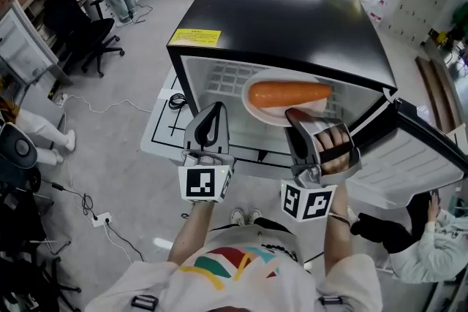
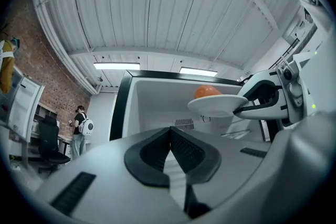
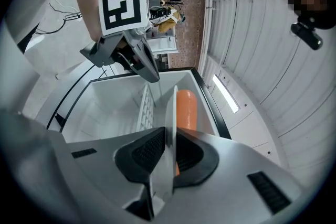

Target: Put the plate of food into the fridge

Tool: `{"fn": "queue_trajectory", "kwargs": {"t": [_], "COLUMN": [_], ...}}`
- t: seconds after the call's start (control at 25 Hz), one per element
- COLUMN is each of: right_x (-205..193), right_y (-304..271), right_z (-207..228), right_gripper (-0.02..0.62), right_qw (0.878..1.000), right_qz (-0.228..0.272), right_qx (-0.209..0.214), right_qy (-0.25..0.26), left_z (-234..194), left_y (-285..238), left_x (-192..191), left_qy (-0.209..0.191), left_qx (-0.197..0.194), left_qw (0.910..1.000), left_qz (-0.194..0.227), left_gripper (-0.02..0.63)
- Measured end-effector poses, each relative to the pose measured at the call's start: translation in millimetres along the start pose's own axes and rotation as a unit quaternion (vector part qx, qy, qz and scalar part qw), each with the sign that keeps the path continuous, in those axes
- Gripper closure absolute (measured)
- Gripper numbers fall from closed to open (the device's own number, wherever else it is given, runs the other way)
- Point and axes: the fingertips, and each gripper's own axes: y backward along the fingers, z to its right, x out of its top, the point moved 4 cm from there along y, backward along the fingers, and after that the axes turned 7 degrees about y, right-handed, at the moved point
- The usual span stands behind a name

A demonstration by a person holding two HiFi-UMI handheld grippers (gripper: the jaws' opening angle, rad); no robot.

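The fridge (image 1: 292,18) stands open, its door (image 1: 420,157) swung wide to the right, off the mouth. The plate (image 1: 257,109) with the carrot (image 1: 289,93) fills the right half of the mouth, its near rim pinched in the right claw (image 1: 298,117). Left of the plate the wire shelf (image 1: 219,80) lies bare, with free room above it. The left claw (image 1: 213,117), jaws together, hangs before that left half, near the plate but apart from it. The black frame (image 1: 181,80) bounds it on the left.

Orange on white, black outside
The carrot (image 1: 289,93) is orange, its plate (image 1: 257,112) white; the fridge (image 1: 292,11) is black outside, white inside, with a yellow label (image 1: 194,36).
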Motion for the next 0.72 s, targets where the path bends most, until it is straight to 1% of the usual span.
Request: {"fn": "queue_trajectory", "kwargs": {"t": [0.2,0.4,0.6,0.72], "right_x": [-12.4,-32.4,-36.1,-35.7], "right_y": [-9.6,-16.4,-18.6,-19.9], "right_z": [4.0,-2.3,4.2,8.7], "right_gripper": [0.554,0.554,0.552,0.552], "right_qw": [1.0,0.999,0.999,0.999], "right_qz": [-0.015,-0.017,0.002,0.014], "right_qx": [0.008,0.026,0.019,0.011], "right_qy": [-0.018,-0.016,-0.042,-0.043], "left_z": [16.6,35.0,48.8,53.4], "left_y": [-16.3,-34.9,-48.6,-49.9], "left_x": [-5.3,-7.9,-11.0,-15.8], "left_qy": [0.0,0.002,-0.003,-0.004], "left_qx": [-0.009,-0.016,-0.022,-0.02], "left_qw": [0.9999,0.9999,0.9997,0.9998], "left_qz": [-0.007,0.003,0.009,0.003], "left_gripper": [0.598,0.598,0.598,0.598]}}
